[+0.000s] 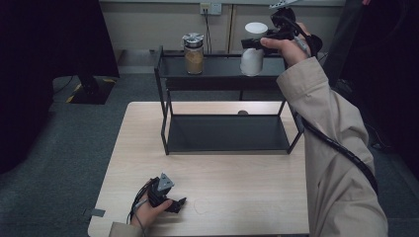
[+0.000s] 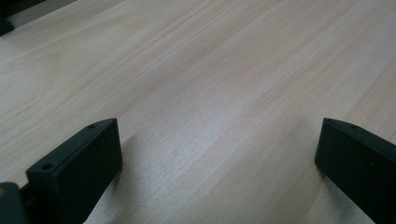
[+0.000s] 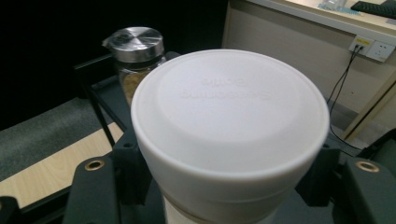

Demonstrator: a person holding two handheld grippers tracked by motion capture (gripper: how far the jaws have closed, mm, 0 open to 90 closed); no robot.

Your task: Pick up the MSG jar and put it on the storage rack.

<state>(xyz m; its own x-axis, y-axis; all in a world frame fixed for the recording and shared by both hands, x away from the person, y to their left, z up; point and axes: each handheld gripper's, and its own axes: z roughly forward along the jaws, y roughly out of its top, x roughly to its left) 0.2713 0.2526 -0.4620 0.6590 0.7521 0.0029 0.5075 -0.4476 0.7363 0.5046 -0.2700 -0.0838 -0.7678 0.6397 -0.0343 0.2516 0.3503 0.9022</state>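
A white container [image 1: 252, 58] with a white lid [image 3: 229, 102] is at the right end of the black rack's top shelf [image 1: 220, 69]. My right gripper [image 1: 253, 44] is shut on it just under the lid, its jaws pressing both sides [image 3: 229, 189]. I cannot tell whether its base touches the shelf. A glass jar [image 1: 193, 54] with a metal lid and brown contents stands on the same shelf to the left [image 3: 137, 51]. My left gripper [image 1: 179, 202] rests on the table near the front left, open with nothing between its jaws [image 2: 219, 163].
The two-tier black rack stands at the back of the pale wooden table [image 1: 237, 182], its lower shelf [image 1: 227, 133] bare. A small dark hole [image 1: 242, 112] is in the tabletop behind it. A wall socket [image 1: 210, 8] with a cable lies beyond.
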